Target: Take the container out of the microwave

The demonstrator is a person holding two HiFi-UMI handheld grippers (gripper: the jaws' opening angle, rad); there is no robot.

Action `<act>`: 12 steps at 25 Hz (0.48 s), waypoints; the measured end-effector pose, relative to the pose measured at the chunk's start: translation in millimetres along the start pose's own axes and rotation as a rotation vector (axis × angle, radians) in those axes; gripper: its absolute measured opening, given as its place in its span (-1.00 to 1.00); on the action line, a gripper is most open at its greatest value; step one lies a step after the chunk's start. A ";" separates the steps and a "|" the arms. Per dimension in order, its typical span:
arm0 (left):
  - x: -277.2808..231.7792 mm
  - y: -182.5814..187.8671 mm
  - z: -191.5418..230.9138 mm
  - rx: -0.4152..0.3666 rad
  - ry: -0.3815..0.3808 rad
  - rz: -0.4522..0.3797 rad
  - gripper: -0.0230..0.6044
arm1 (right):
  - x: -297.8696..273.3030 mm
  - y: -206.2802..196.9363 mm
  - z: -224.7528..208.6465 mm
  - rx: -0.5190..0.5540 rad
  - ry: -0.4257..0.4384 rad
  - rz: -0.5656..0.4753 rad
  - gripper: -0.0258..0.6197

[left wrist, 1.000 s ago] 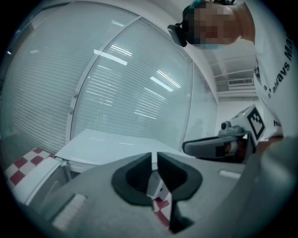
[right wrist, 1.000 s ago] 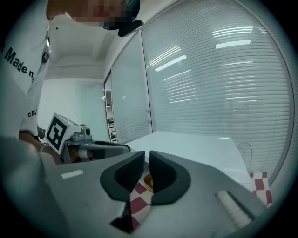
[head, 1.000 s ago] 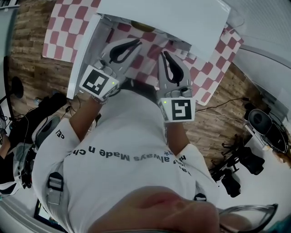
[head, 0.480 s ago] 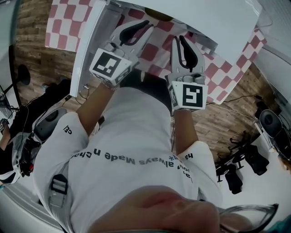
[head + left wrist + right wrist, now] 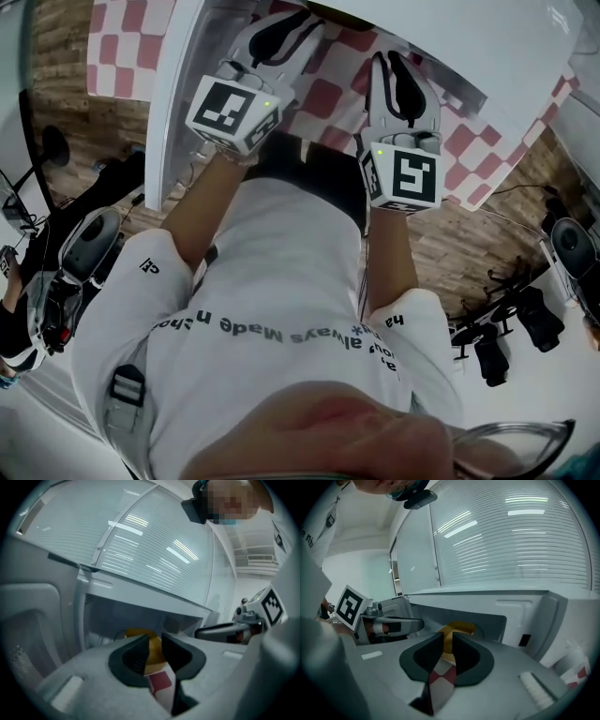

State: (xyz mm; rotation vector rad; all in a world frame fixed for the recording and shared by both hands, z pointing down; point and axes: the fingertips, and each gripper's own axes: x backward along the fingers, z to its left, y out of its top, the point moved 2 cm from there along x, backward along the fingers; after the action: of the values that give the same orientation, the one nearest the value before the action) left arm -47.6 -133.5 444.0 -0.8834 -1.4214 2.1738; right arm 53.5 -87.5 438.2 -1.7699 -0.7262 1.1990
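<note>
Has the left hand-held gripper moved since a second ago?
Yes. The left hand-held gripper has gone forward along the open door, closer to the microwave mouth. Its jaws are opening, with nothing between them.

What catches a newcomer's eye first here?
A rounded yellow container sits inside the open white microwave. The grey left gripper and right gripper, each bearing a black-and-white marker cube, point at it, jaws opening and empty. A red-and-white checked cloth lies underneath.

print | shirt — "always Made", upside down in head view | left sleeve — "CEI"
</note>
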 end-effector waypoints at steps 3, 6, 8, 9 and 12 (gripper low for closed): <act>-7.0 -8.0 8.1 0.022 0.004 0.009 -0.62 | -12.2 -6.3 -2.5 -0.005 -0.009 0.009 -0.72; -9.9 -15.5 16.3 0.034 0.019 0.016 -0.56 | -23.3 -12.3 -4.7 -0.022 -0.017 0.016 -0.67; -12.7 -21.1 22.2 0.043 0.028 0.017 -0.53 | -29.5 -17.7 -7.0 -0.040 -0.025 0.020 -0.65; -14.2 -23.9 25.3 0.048 0.032 0.018 -0.51 | -32.8 -20.8 -7.9 -0.048 -0.030 0.023 -0.64; -20.0 -31.1 33.3 0.059 0.039 0.021 -0.48 | -42.9 -28.3 -11.3 -0.068 -0.043 0.031 -0.61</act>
State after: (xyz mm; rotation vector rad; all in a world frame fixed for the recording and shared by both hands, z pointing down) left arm -56.6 -155.6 487.7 -0.9190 -1.3284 2.1901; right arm 48.1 -113.3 483.8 -1.8215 -0.7756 1.2499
